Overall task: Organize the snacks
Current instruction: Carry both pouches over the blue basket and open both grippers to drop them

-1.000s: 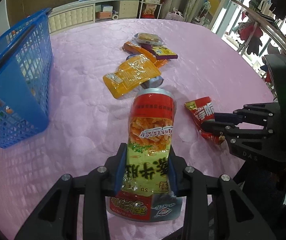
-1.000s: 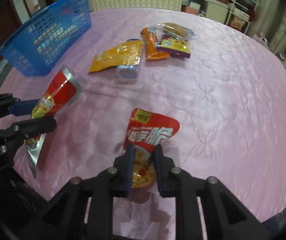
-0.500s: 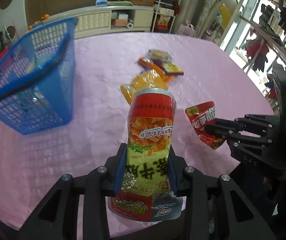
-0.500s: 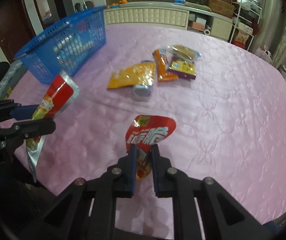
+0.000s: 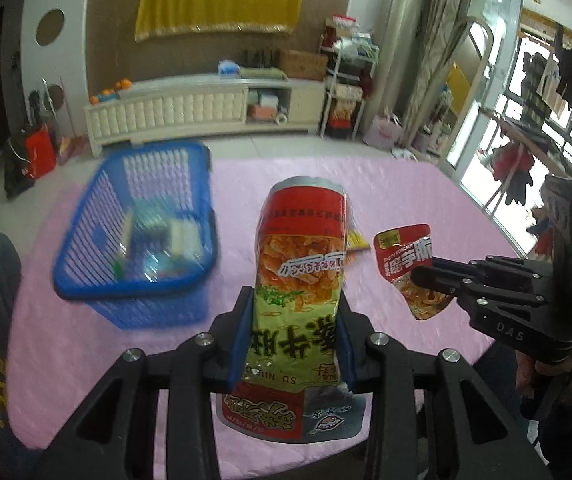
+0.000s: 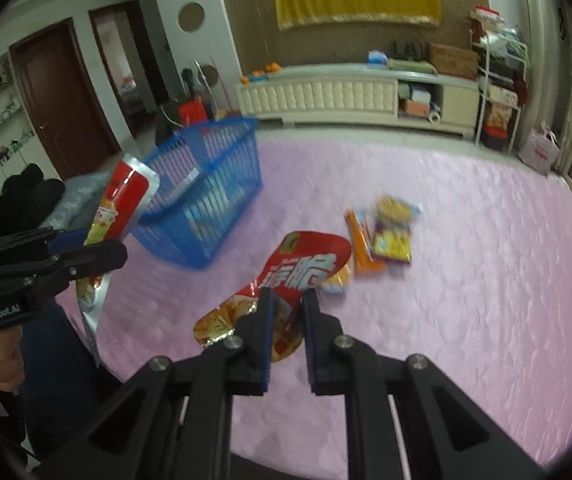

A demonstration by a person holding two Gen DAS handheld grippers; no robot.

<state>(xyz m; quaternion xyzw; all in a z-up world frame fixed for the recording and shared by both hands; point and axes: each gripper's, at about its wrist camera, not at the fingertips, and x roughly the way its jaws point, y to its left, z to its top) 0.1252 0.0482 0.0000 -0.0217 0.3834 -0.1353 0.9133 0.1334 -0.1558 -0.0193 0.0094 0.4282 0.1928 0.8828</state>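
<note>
Tall red-and-green snack bag (image 5: 300, 300) is clamped upright in the left tool (image 5: 296, 340), above the pink table (image 5: 386, 184); small red pouch (image 6: 286, 280) is pinched in the right tool (image 6: 288, 324), jaws closed on it; blue basket (image 5: 138, 240) is seen to the left; loose snack packets (image 6: 386, 232) lie on the table.

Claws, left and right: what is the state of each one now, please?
Left claw: closed on the tall snack bag.
Right claw: closed on the small red snack packet.

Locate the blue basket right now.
The blue basket sits on the pink tablecloth at the left of the left wrist view, beside the tall snack bag in the left tool.
</note>
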